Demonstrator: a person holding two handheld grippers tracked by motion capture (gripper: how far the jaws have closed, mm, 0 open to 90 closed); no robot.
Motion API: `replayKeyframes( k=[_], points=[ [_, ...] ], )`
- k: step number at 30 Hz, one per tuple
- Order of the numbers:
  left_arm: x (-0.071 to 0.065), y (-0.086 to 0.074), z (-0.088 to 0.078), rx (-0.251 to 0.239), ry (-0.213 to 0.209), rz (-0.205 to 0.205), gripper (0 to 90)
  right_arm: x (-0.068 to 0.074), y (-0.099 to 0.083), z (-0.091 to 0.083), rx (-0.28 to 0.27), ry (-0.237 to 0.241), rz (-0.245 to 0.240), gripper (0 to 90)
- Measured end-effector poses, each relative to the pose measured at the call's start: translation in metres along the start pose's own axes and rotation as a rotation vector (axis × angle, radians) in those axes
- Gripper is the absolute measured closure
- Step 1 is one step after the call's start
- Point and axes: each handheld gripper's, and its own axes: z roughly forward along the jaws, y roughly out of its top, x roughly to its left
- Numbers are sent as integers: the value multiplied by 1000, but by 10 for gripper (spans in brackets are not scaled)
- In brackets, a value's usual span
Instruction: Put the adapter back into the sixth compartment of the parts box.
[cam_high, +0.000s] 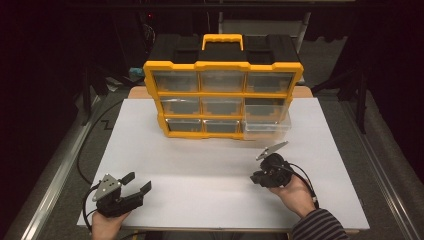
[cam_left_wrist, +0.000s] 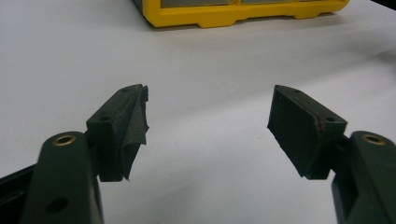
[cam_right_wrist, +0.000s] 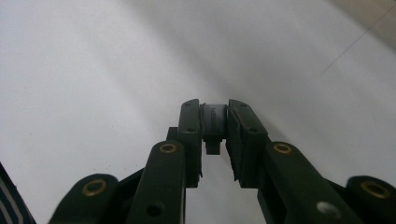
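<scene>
A small dark part (cam_right_wrist: 214, 122), too small to name more exactly, sits pinched between the pads of the right claw (cam_right_wrist: 214, 128), which is clenched on it; in the right gripper view it shows as a grey-black block with a narrower stub below, held over bare white table (cam_right_wrist: 84, 70). In the high view the right claw (cam_high: 256, 176) is at the near right of the table, well apart from the yellow drawer organizer (cam_high: 222, 95) that stands upright at the far middle. The organizer's bottom-right clear drawer (cam_high: 266, 125) is pulled out toward the person, while the other drawers sit flush in their frame. Judging from this, the pick is done: the part is in hand and the drawer stands open. Whether the part came out of that drawer or is bound for it cannot be told from the pictures. What seems left is to carry the part to its place, release it, and push the drawer shut. The left claw (cam_high: 137, 182) rests at the near left of the table with its jaws released and nothing between them; the left gripper view shows its two pads (cam_left_wrist: 133, 123) wide apart over the white surface, with the organizer's yellow base at the top edge. It appears free to steady the organizer or close the drawer.
</scene>
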Motion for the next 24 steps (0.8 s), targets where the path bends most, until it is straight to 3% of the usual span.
replayKeyframes(
  k=[14,24],
  points=[
    [0,0,0,-1,2,-4,290,-15,-33,-20,-168,18,100,771],
    [1,0,0,0,5,-6,290,-21,-47,-40,-293,13,141,771]
  ],
)
